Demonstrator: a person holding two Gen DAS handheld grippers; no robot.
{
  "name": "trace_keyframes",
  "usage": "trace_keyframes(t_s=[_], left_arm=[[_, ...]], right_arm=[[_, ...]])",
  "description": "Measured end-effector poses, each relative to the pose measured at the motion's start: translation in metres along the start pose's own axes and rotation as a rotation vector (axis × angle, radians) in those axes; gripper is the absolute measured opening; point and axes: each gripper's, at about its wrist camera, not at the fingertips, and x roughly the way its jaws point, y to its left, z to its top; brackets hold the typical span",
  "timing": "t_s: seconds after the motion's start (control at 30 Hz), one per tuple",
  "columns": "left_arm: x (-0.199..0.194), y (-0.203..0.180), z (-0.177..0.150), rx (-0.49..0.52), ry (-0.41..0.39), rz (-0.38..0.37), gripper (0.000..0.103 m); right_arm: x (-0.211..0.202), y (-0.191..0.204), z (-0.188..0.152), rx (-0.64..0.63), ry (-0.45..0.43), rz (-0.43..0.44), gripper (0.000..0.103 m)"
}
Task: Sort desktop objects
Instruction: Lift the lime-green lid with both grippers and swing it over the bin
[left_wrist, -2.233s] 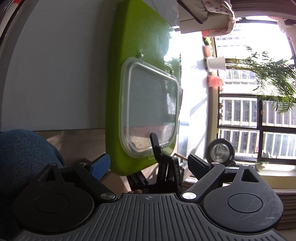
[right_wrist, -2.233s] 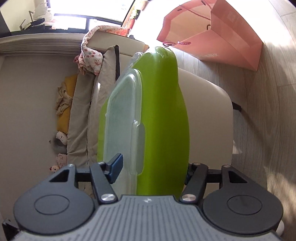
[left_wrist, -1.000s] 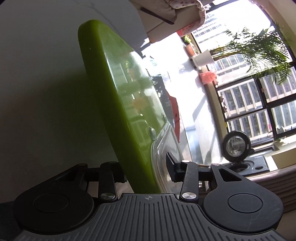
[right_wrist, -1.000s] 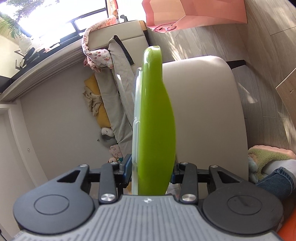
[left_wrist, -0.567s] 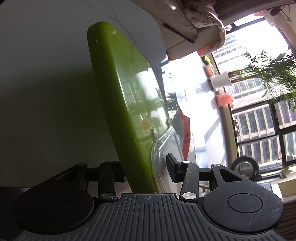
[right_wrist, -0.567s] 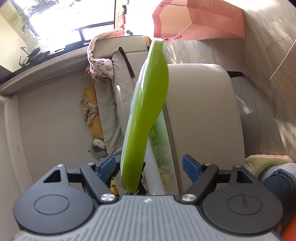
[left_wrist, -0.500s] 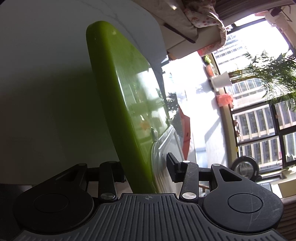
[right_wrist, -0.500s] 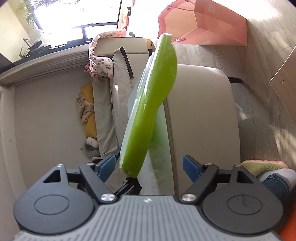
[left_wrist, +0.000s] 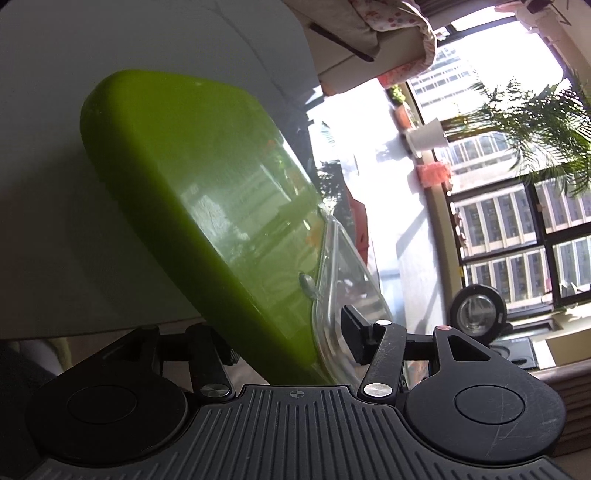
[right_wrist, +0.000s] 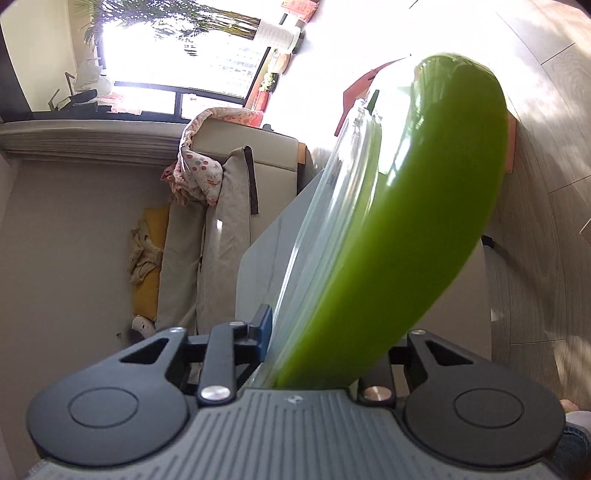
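From the left wrist view, my left gripper is clamped on one green tray, its two fingers pressed against opposite faces of the tray's near edge. The tray rises from between the fingers and leans away to the left, tilted well off level. One clear plastic lid lies flat against the tray's right face, and the right finger bears on it. A small metal stud sits on the tray just left of the lid's rim. Off to the right of the gripper I count one potted palm, one white pot and one round black fan by the window. I can read no brand, label or writing anywhere.

From the right wrist view, my right gripper is also closed on that tray, blue-padded left finger against the clear lid, the right finger mostly hidden behind the green body. Here the tray arcs up and to the right. Left of the gripper hangs one spotted cloth over a beige chair; no text is legible here either.
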Motion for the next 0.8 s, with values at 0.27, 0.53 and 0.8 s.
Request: trace_keyframes(t_s=[0.27,0.53,0.8], left_arm=[[-0.018,0.029,0.010,-0.096,-0.037,-0.116,0.094],[-0.040,0.029,0.020,-0.031,-0.064,-0.134,0.055],[-0.172,-0.010,0.038,0.164,-0.254,-0.135,0.027]], right_arm=[[-0.039,-0.002,0.059,0.001,0.088,0.044,0.017],[-0.065,-0.009,0.090,-0.028,0.161,0.054,0.019],[-0.066,0.083,0.062,-0.252,0.242,0.230,0.027]])
